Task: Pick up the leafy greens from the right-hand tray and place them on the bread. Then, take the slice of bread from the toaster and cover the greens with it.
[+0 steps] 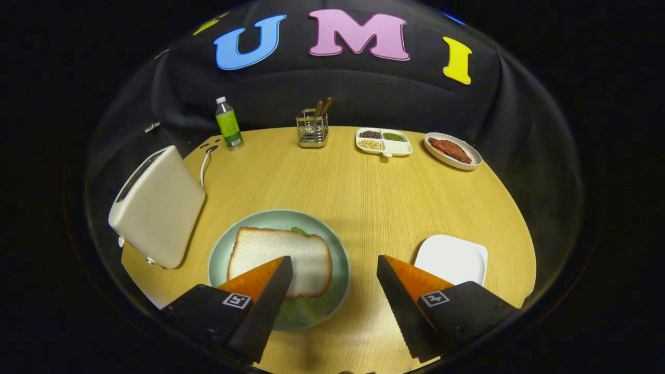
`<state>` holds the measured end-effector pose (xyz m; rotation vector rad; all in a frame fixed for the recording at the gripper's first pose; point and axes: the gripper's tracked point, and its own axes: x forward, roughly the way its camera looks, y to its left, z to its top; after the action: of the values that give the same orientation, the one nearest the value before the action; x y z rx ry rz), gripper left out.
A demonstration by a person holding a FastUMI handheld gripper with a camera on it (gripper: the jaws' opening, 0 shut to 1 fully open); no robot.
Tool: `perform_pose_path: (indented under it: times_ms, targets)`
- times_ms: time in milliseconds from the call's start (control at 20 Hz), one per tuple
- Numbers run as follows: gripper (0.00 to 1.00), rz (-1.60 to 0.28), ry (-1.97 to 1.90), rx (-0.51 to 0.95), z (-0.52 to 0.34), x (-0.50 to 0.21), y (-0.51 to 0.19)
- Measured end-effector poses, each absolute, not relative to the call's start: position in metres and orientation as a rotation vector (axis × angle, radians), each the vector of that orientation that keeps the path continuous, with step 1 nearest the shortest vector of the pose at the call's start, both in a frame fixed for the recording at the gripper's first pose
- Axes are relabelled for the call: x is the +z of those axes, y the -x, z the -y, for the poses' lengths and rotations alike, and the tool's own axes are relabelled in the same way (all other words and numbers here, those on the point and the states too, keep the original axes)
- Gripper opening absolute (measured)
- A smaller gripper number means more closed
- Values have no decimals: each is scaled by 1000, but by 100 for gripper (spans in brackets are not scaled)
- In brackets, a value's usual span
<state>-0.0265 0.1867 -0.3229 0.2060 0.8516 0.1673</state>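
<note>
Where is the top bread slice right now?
The bread slice lies on the green plate, covering the greens, right of the toaster. The open gripper holds nothing, its left finger over the slice.

A round, light wood-grain tabletop point(363, 192) was seen under even, soft light; it was backed by a black cloth wall point(363, 98), draped in folds along its far edge; darkness was found beyond the cloth on both sides.
</note>
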Motion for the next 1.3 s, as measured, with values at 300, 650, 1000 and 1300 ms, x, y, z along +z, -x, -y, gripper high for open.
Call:
perform_pose_path:
  times_ms: [300,650,1000,1300]
  targets:
    - [100,-640,-139,237,-153,-220,13]
    - [98,-392,-105,244,-119,-100,22]
    - [98,-217,-55,225,-95,-19,51]
    - [98,-151,-47,163,-74,7,63]
